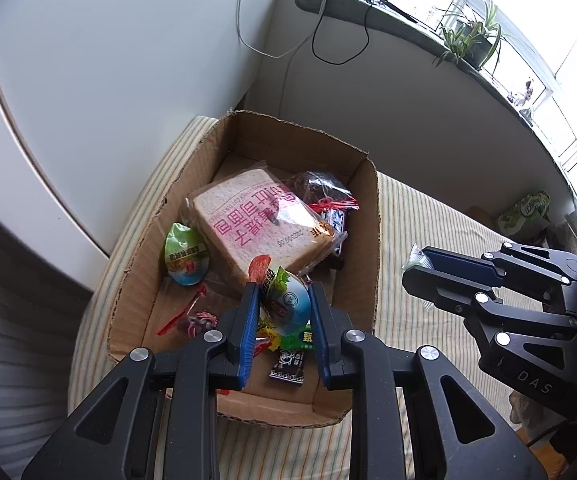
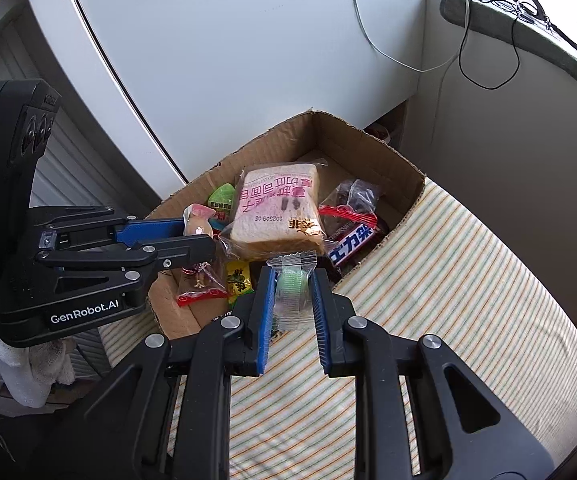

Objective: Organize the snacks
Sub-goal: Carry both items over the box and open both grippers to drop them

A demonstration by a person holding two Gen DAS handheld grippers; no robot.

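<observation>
Above the near end of the cardboard box, the left gripper is pinching a round foil-lidded snack cup, its blue pads pressing on both sides. The right gripper is pinching a clear packet w/ a green candy inside, jaws squeezing about as tight as they go; it's hanging over the striped cloth, just outside the box's near wall.

Risks, as I'm judging them:
1. The clear packet is thin & slick. The pads are gripping mostly film, so a quick swing could be letting it slide out onto the cloth, not into the box.
2. The cup is rounded, so the pads are touching little of it. A tilt or bump could be popping it loose early.
3. Both grippers are working close together, so they could be knocking each other over the box.
4. The box is already crowded: the bread pack is taking the middle, w/ a chocolate bar at its 3 o'clock in the right view & a green jelly cup at its 8 o'clock in the left view. A drop on the bread could be sliding off or squashing it.

From the right gripper, the box opening is lying toward 11 o'clock; from the left gripper, free floor is showing at 10 o'clock.
</observation>
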